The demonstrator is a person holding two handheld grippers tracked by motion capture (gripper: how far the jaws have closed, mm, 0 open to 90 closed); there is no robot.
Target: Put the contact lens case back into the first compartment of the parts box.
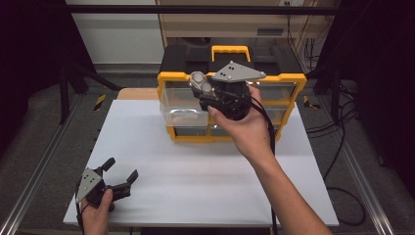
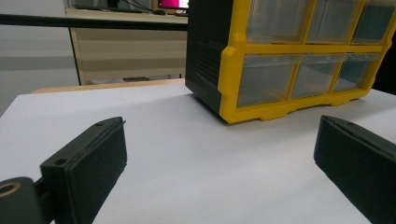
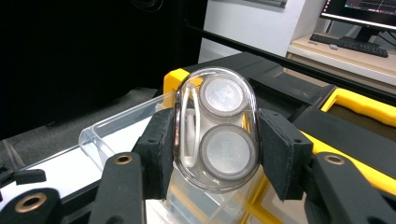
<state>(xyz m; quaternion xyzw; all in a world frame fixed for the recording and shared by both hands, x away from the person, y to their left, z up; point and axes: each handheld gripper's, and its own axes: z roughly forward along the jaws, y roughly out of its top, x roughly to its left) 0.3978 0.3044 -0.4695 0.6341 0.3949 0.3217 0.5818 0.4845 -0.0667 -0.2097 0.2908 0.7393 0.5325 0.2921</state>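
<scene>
On the white surface [image 1: 195, 176] stands a yellow-and-black drawer cabinet [image 1: 284, 81], and one clear drawer [image 1: 183, 112] is pulled out at its upper left. The right tongs [image 3: 215, 137] are clamped on a contact lens case [image 3: 217, 128], held just above this open drawer, so the putting in, or the taking out, seems half done. The case is a clear oval with two round grey caps. The left tongs [image 1: 119, 172] rest apart, holding nothing, near the front left corner.

The right hand [image 1: 247, 129] reaches forward from the table's near edge, forearm extended, lifting the right gripper [image 1: 204, 87] above the far middle, its fingers [image 3: 159, 149] clamped. The left hand [image 1: 97, 213] rests at the near left corner, the left gripper [image 1: 120, 171] with fingers [image 2: 88, 161] spread wide.
</scene>
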